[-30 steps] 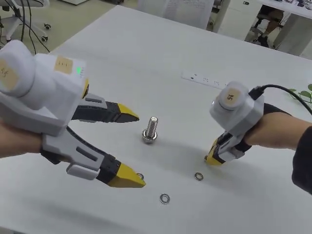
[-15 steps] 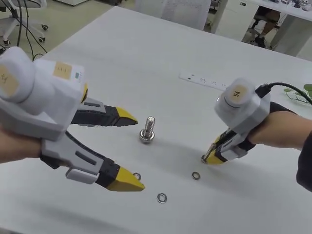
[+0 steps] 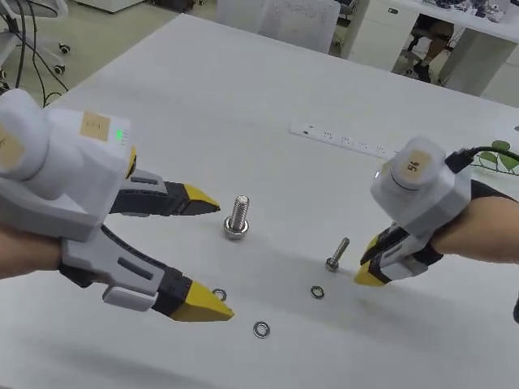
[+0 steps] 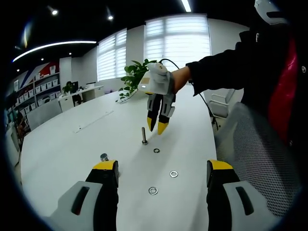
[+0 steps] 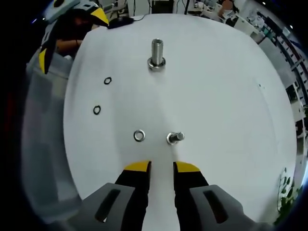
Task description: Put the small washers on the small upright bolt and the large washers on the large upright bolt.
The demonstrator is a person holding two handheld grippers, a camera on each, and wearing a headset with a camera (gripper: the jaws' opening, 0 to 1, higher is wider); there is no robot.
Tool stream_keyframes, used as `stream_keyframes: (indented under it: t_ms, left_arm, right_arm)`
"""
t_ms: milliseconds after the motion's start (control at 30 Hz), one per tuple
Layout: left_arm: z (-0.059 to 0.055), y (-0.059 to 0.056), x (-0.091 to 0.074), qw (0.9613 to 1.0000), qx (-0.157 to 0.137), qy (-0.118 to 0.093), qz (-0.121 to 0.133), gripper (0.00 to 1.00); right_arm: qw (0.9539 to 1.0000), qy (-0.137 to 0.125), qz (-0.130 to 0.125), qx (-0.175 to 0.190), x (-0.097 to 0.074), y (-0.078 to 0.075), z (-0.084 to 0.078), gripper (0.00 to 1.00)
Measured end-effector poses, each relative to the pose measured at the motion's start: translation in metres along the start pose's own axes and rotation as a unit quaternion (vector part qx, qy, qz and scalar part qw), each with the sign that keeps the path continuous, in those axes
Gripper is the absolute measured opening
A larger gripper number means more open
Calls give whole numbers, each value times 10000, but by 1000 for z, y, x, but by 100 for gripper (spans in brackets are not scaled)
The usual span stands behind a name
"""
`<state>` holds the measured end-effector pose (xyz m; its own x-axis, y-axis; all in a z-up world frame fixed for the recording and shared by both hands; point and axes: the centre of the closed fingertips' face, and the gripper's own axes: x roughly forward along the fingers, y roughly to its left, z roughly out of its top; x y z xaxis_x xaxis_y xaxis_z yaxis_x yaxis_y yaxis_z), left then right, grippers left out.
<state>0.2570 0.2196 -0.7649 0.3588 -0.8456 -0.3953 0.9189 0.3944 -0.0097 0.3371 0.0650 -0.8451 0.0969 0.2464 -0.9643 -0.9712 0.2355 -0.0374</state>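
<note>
Right tool (image 3: pixel 371 266) has backed off the small bolt (image 3: pixel 337 254), leaving it upright.
Jaws narrow and empty; left tool (image 3: pixel 219 258) spread wide over loose washers (image 3: pixel 261 329) toward the counter's (image 3: pixel 243 105) near edge, ready to pick.

There are two upright bolts, a large bolt (image 3: pixel 237 217) and a small bolt (image 3: pixel 337 254), plus three washers (image 3: pixel 317 292).

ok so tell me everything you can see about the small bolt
The small bolt is a slim, silvery metal bolt with a threaded shank. It stands head-down on the white table, with its shank pointing up and no washers on it. Only the table touches it. The right gripper sits just beside it with a clear gap between them, and a washer lies loose on the table nearby.
</note>
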Motion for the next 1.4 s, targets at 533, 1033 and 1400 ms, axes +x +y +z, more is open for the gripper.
stream_keyframes:
  t_ms: [533, 1033, 1400]
  left_arm:
    - [-6, -7, 1, 10000, -72, 43, 25, 74]
    - [-9, -10, -1, 9999, -139, 63, 75, 74]
    - [-8, -9, 0, 9998, -142, 52, 99, 74]
  right_arm:
    - [9994, -124, 229, -245, 18, 26, 17, 18]
    - [9989, -63, 273, -367, 38, 24, 27, 17]
    - [9988, -31, 271, -410, 41, 23, 29, 16]
